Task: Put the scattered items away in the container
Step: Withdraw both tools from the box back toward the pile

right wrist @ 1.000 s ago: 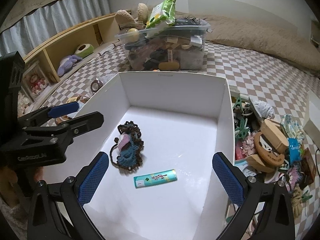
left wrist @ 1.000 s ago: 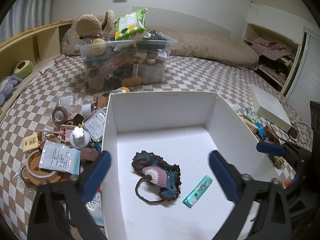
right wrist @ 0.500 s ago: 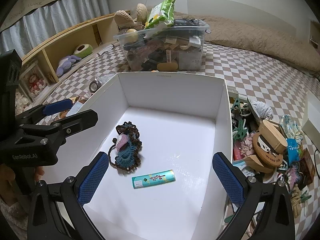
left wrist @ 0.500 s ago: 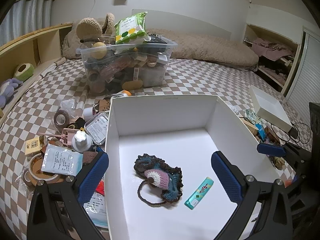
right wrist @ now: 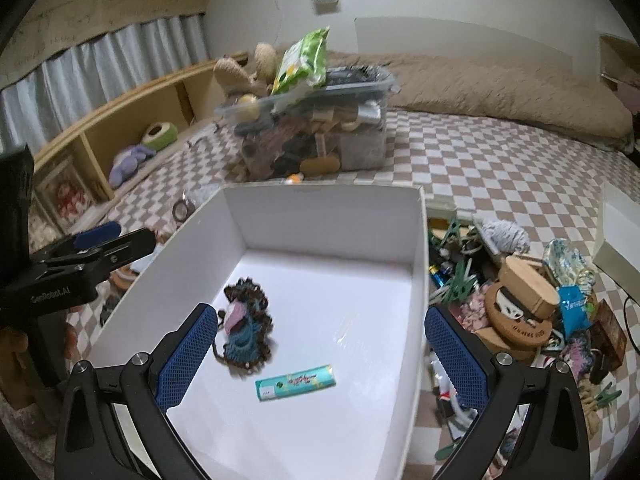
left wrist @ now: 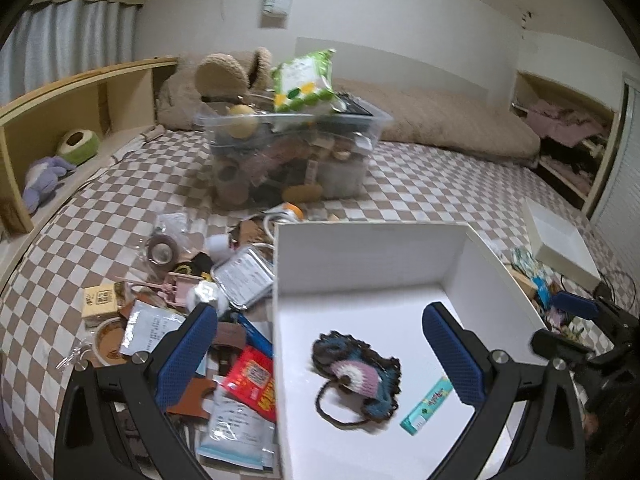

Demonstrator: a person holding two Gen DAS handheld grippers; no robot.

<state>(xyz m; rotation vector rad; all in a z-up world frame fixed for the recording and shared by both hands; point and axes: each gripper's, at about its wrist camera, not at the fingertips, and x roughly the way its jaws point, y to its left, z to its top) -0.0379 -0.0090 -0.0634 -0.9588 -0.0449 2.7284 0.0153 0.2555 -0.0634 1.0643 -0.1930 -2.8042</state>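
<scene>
Inside the white box (right wrist: 328,216) lies a crocheted blue-and-pink pouch (right wrist: 244,330).

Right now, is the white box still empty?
No, the white box already holds a crocheted pouch and a teal stick pack on its floor.

You have one white box (right wrist: 324,216) holding two items: one crocheted pouch (right wrist: 245,330), one teal tube (right wrist: 295,382). One clear bin (left wrist: 292,152) at the bed's far edge. Two soft toys (left wrist: 44,176) on the shelf.
</scene>
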